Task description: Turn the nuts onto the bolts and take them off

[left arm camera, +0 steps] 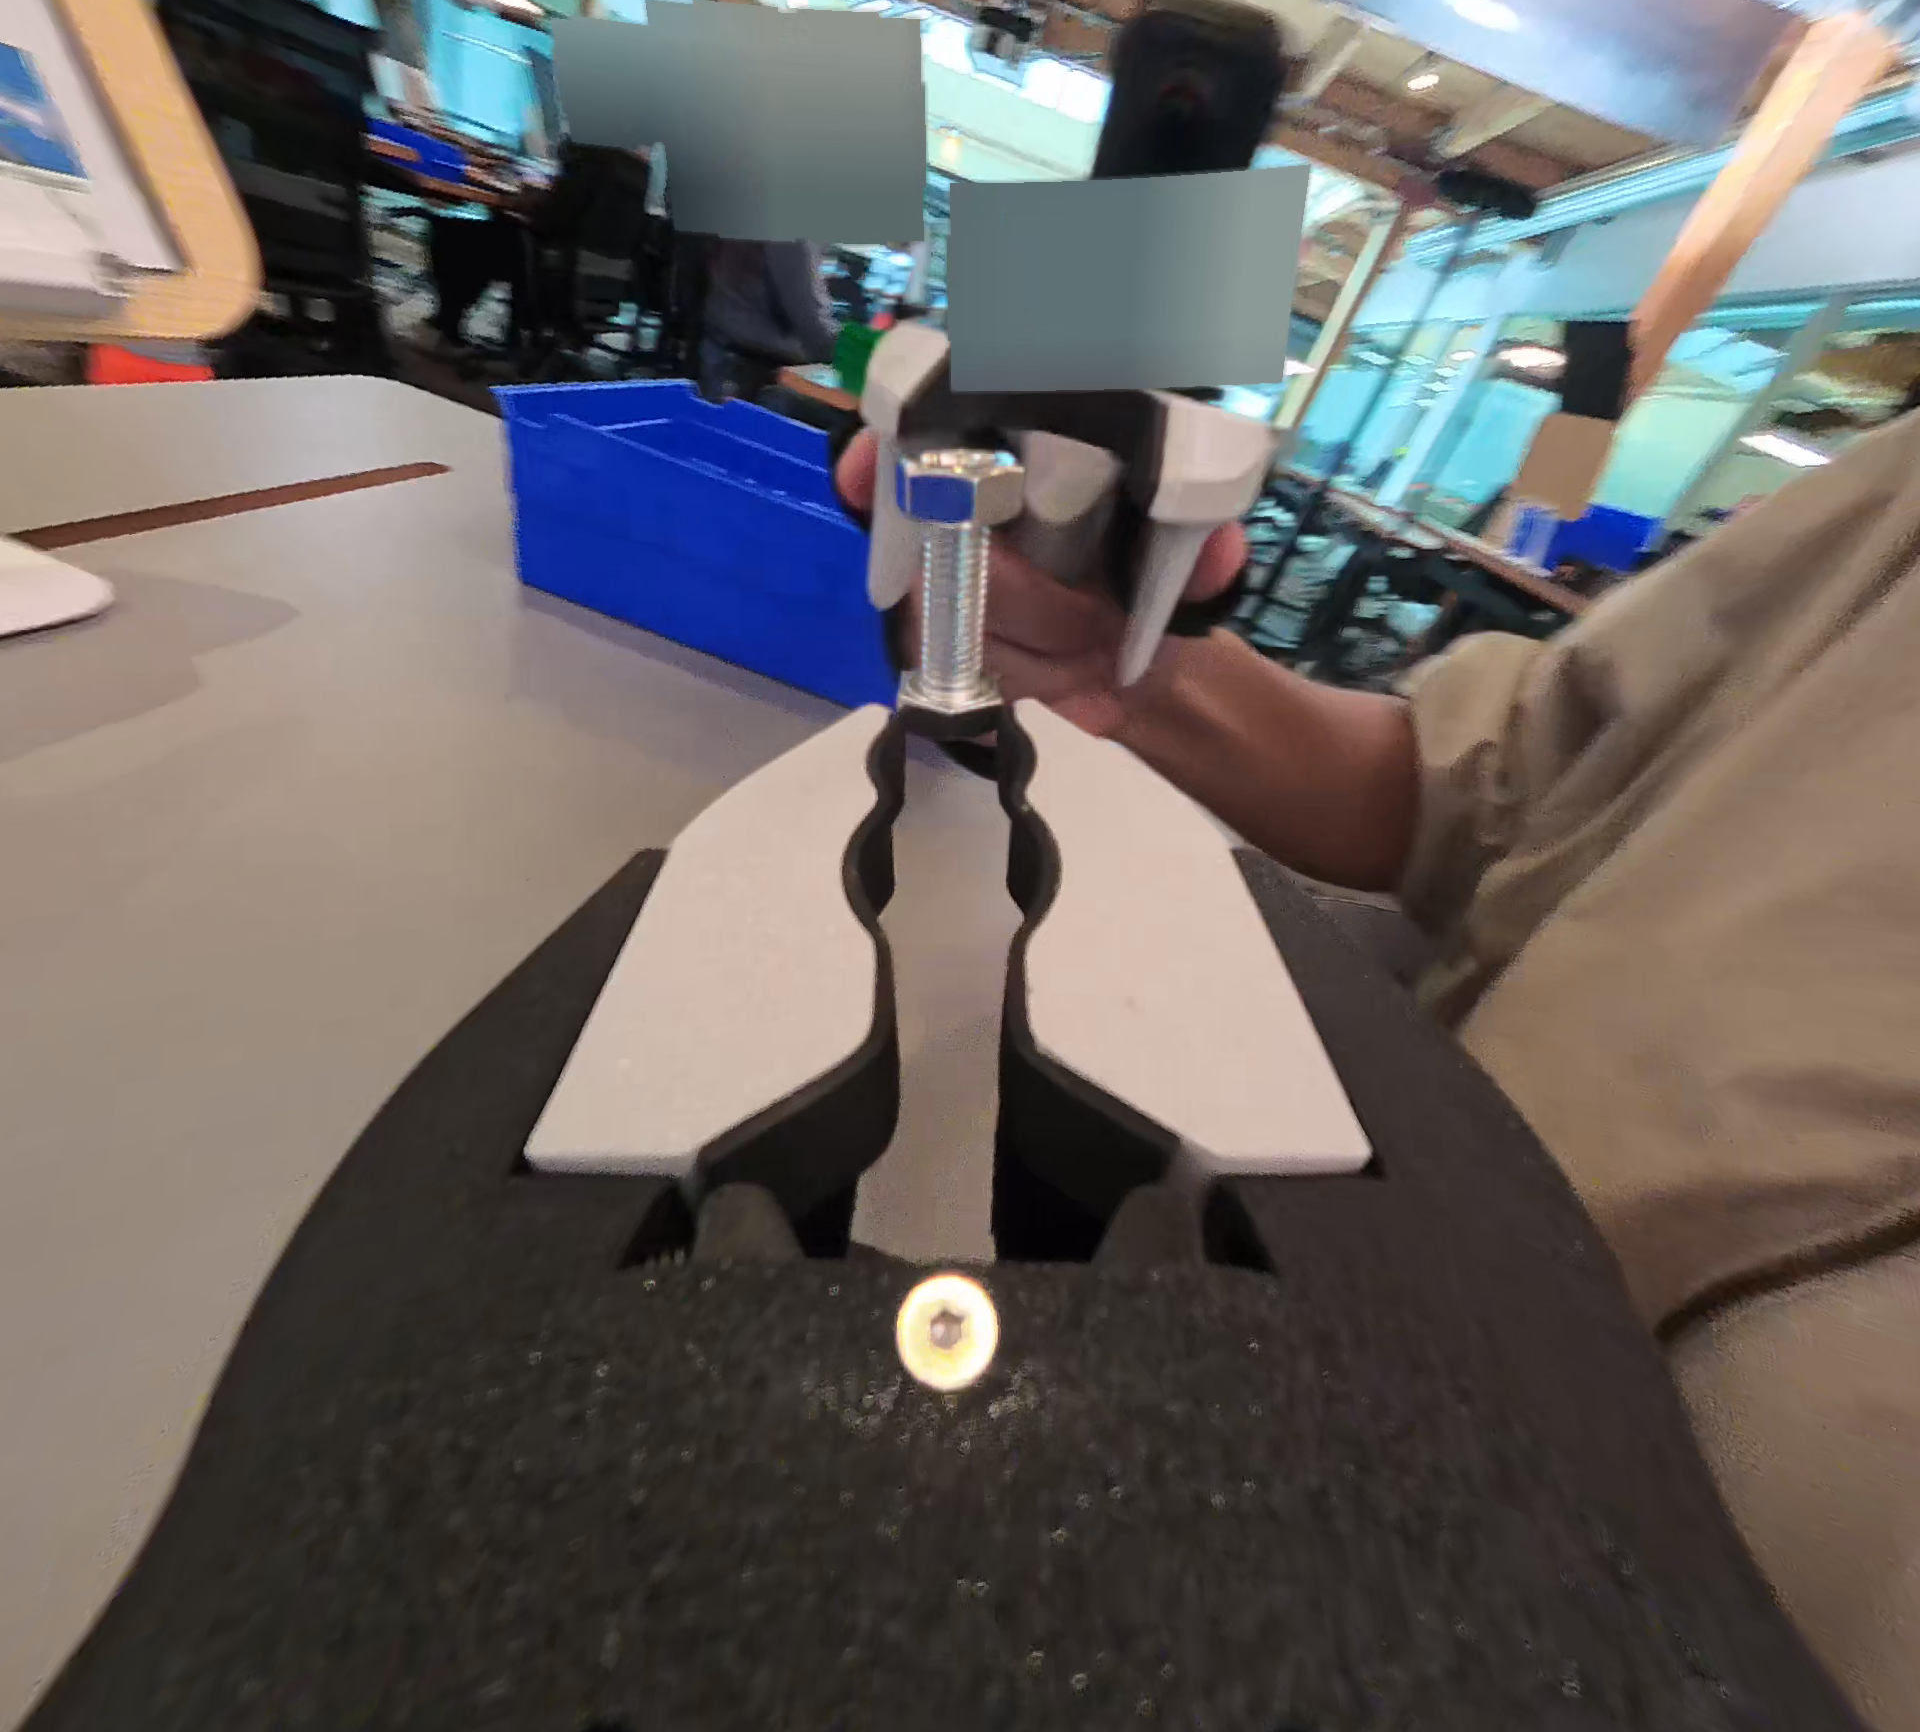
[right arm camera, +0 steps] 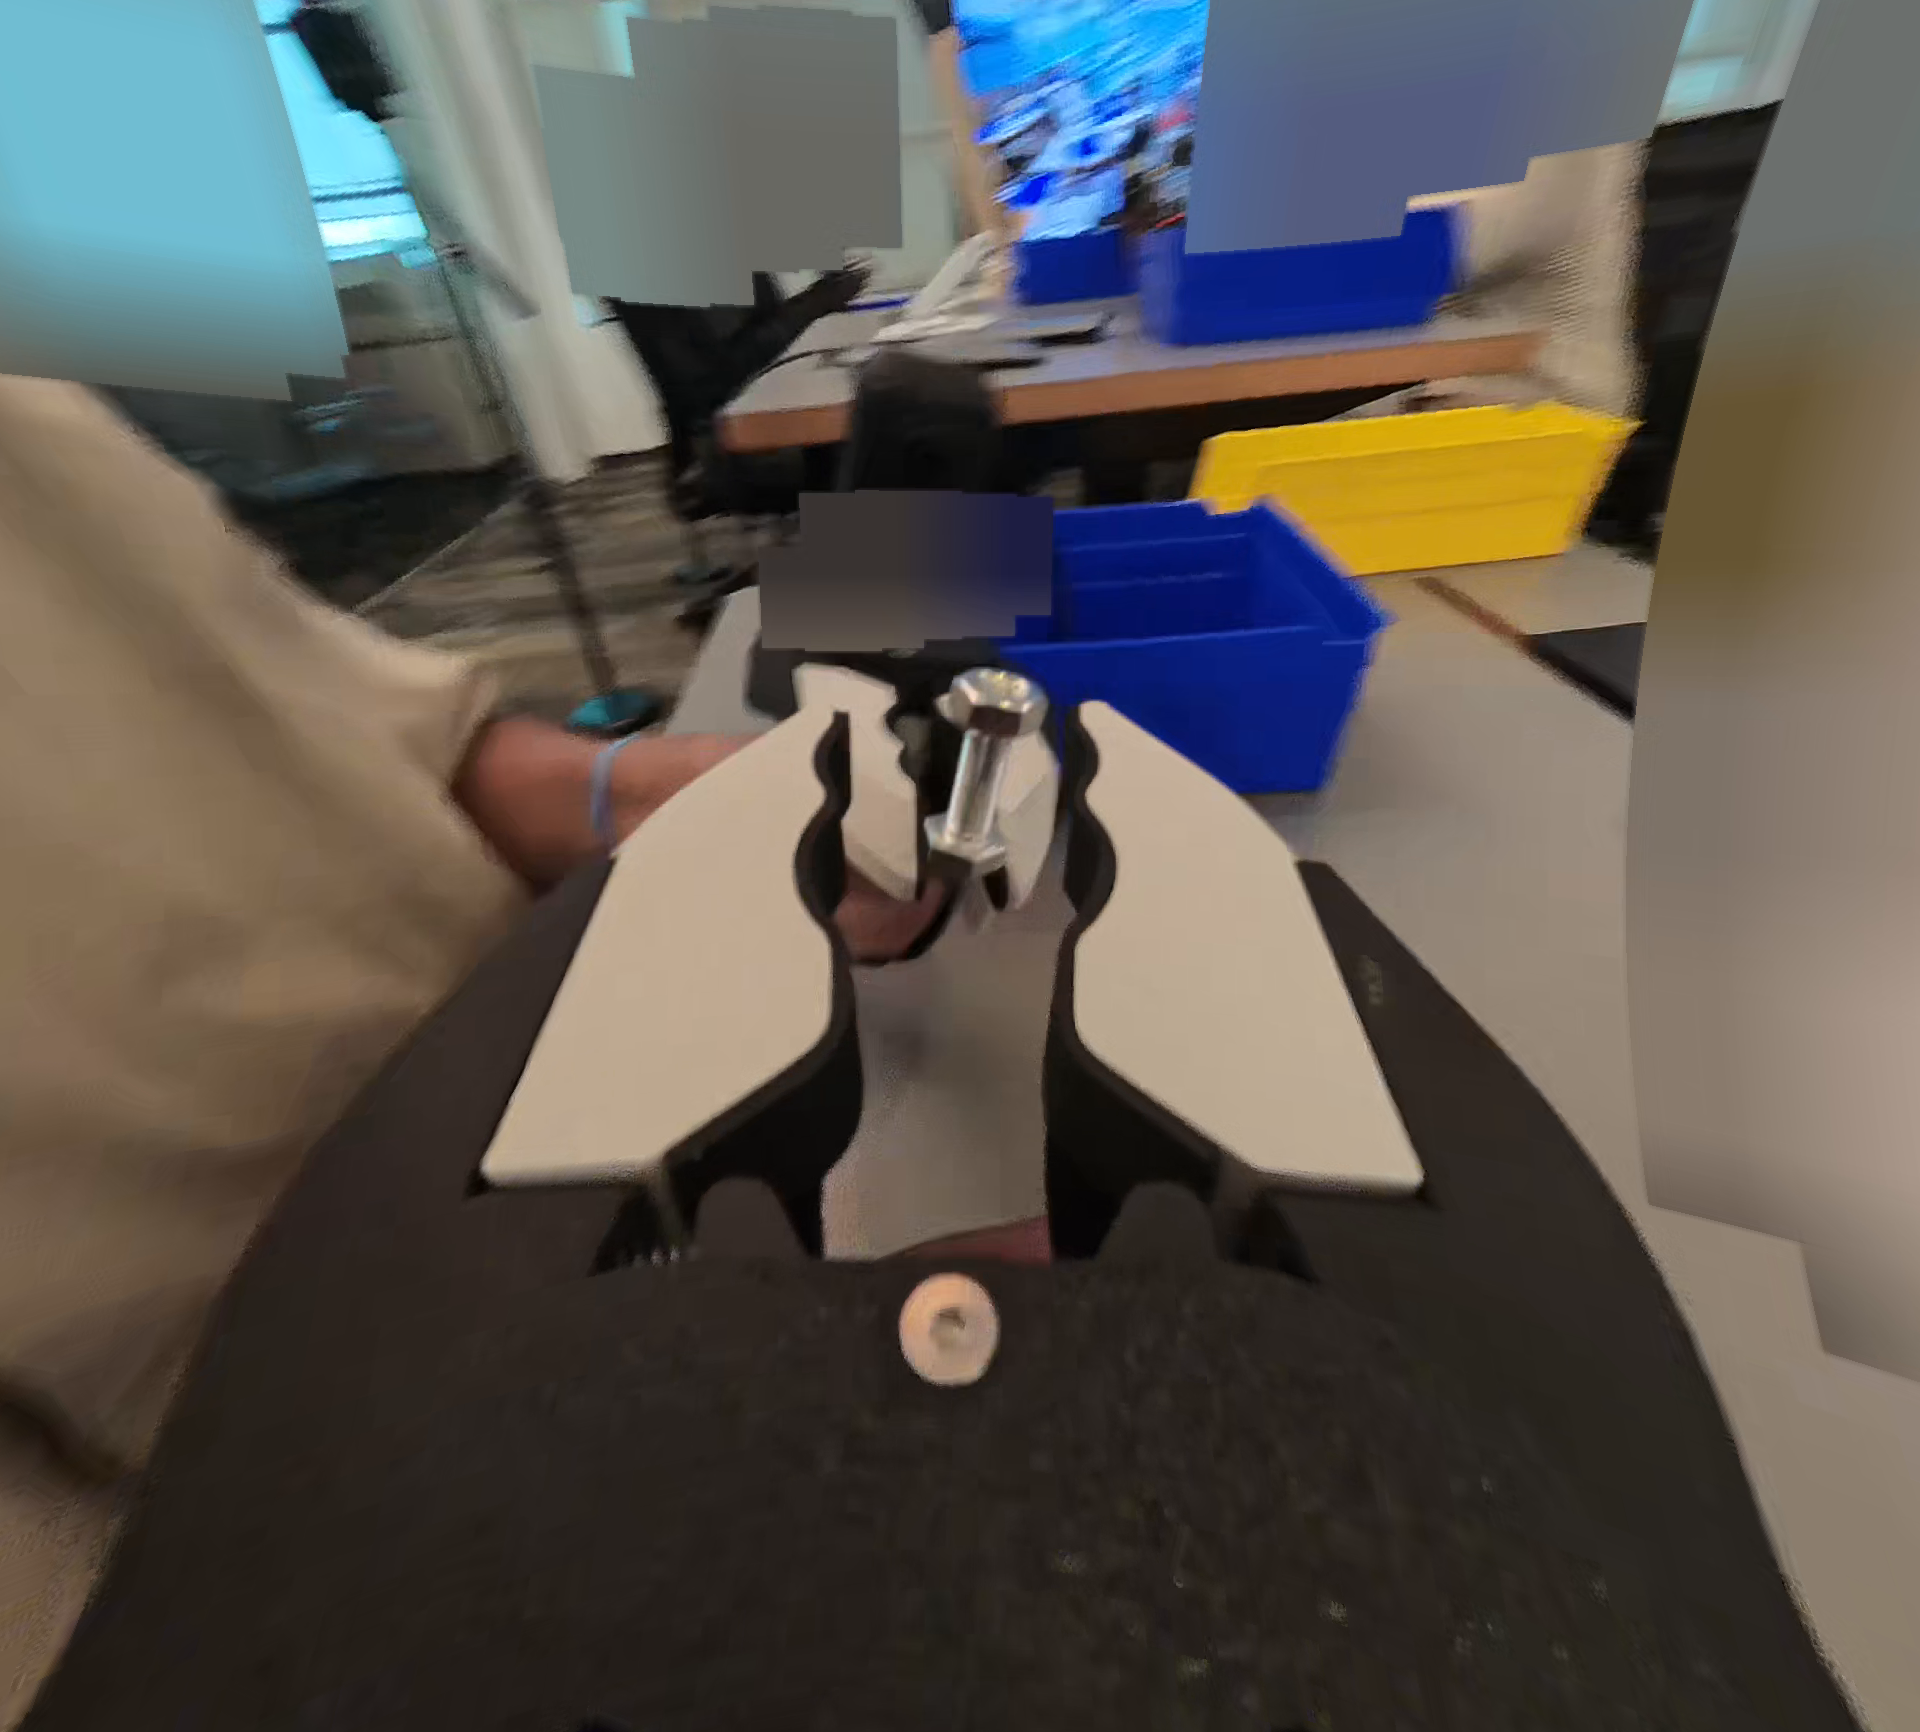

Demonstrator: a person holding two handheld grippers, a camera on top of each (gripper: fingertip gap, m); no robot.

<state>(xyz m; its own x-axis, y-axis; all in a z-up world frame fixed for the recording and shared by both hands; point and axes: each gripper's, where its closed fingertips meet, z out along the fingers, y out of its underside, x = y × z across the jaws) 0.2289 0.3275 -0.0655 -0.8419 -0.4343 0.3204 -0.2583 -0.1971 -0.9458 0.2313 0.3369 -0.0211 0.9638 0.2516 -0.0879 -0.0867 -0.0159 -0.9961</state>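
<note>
The left gripper [left arm camera: 948, 726] pinches the nut [left arm camera: 948, 700] at the foot of an upright bolt [left arm camera: 954, 576]. At twelve o'clock the right gripper [right arm camera: 961, 783] stands spread around the bolt head, touching nothing. Blue bin [left arm camera: 686, 529] at eleven; bare grey table [left arm camera: 312, 799] at nine.

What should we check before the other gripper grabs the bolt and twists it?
1. Left gripper clamped on the nut: ok.
2. Bolt sits in the nut, standing upright: ok.
3. Right gripper open wide enough for the bolt head: ok.
4. Bolt head fully between the right gripper's fingers: cannot tell.
5. Blue bin apart from both grippers: ok.
</note>
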